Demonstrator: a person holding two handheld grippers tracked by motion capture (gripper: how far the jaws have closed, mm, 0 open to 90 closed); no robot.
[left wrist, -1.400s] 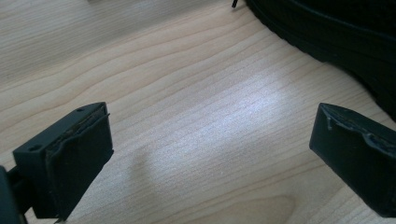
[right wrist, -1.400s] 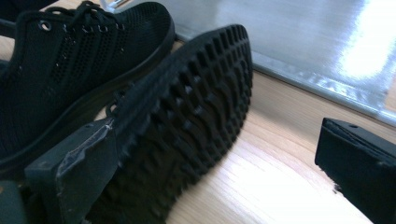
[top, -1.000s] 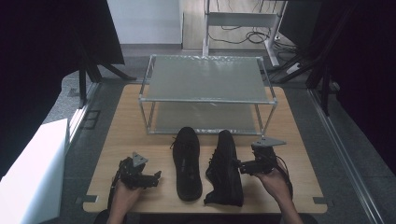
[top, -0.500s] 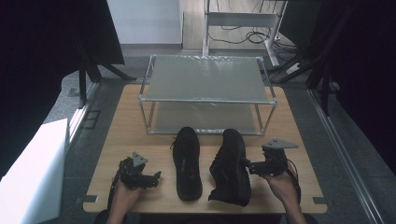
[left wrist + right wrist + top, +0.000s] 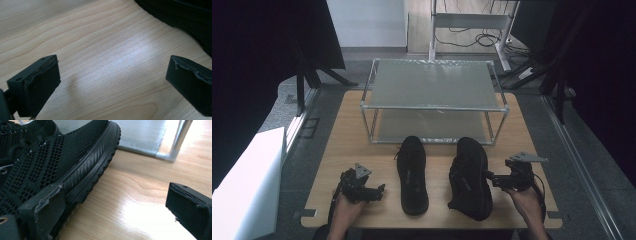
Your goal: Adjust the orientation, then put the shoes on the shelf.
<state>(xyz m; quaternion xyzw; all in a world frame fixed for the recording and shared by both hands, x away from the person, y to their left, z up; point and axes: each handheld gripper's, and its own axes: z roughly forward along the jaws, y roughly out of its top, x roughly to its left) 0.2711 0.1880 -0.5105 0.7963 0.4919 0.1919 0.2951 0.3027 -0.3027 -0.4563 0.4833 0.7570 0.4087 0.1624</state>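
A light wooden table [image 5: 337,150] with a visible grain carries everything here. At its far middle stands a metal rack [image 5: 432,107] with 2 grey shelves, its legs on the wood. Just in front of the rack lie 2 black shoes, side by side and apart: the left shoe [image 5: 413,175] rests sole-up, the right shoe [image 5: 469,177] sits upright, toe toward the rack. The table's near corners have small notches in the edge.
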